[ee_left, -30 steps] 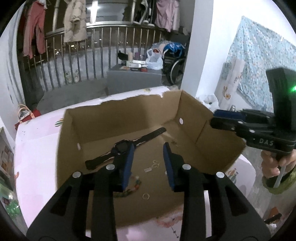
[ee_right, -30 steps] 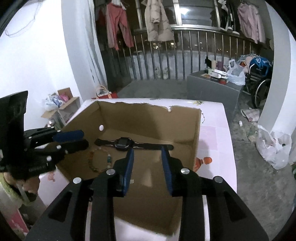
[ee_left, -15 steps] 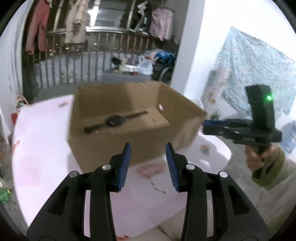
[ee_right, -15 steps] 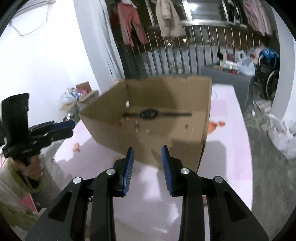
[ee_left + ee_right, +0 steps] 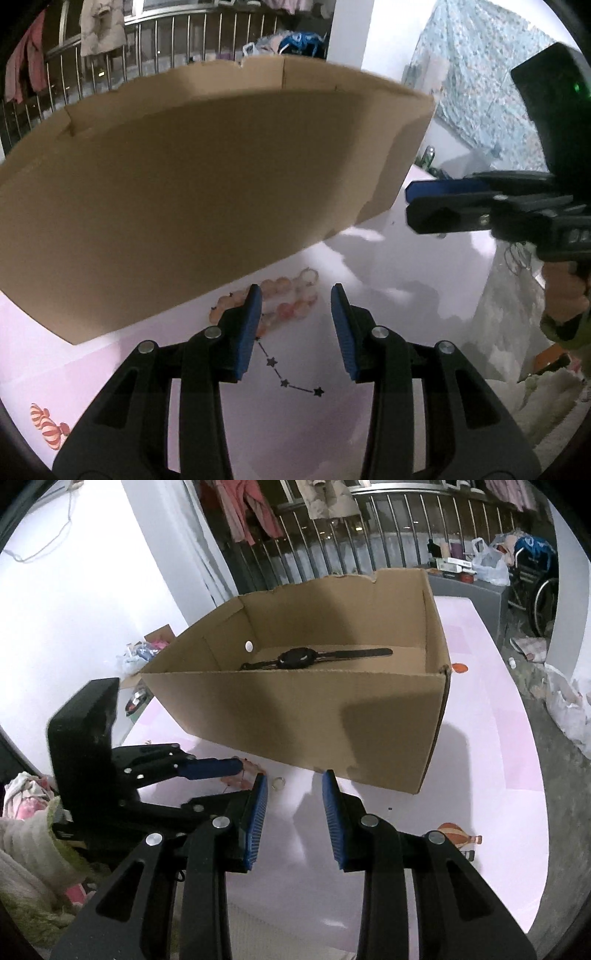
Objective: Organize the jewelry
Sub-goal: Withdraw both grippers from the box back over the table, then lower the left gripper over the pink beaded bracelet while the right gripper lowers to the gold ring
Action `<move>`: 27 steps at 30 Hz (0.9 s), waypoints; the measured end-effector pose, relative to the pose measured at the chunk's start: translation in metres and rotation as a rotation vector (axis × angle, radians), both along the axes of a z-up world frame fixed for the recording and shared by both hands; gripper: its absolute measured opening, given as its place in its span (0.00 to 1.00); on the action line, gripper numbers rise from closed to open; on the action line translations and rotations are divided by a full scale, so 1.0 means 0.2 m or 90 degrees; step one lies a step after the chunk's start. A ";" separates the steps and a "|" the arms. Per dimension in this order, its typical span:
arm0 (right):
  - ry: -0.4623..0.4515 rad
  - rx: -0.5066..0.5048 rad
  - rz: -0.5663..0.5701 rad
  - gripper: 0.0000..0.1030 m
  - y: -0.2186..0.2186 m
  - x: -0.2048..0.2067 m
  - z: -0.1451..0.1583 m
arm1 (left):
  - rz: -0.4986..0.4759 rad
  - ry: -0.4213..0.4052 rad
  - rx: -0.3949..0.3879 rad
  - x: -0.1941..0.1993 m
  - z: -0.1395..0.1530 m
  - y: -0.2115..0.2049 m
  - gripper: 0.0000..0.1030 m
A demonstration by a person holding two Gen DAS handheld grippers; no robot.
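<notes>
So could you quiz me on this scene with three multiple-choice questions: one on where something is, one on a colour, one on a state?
1. Where is the watch?
A. inside the box
B. on the table
C. held in a gripper

2. What colour are the gripper pads?
A. red
B. blue
C. white

3. What is between the left gripper jaws?
A. the watch
B. a ring
C. nothing gripped

Answers: 1 A, it lies on the box floor. 2 B, the pads show blue on both grippers. 3 C, the pads stand apart above the bead bracelet.
</notes>
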State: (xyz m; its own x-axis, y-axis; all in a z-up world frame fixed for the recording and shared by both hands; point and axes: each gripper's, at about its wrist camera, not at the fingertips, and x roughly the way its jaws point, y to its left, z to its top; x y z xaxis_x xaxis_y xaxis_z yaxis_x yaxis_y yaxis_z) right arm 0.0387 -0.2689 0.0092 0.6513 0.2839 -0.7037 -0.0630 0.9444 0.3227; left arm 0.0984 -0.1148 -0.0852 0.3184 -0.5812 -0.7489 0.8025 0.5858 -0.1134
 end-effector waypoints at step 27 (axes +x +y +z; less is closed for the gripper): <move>-0.009 -0.164 0.130 0.22 0.28 0.19 -0.22 | 0.077 -0.003 0.020 -0.01 0.02 0.24 0.37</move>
State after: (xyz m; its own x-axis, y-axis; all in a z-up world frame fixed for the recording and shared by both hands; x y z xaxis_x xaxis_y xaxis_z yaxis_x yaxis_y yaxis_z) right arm 0.0761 -0.2136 -0.0346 0.6100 0.2235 -0.7603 -0.2617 0.9624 0.0729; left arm 0.0958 -0.0664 -0.0817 0.3890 -0.5140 -0.7645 0.7261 0.6818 -0.0889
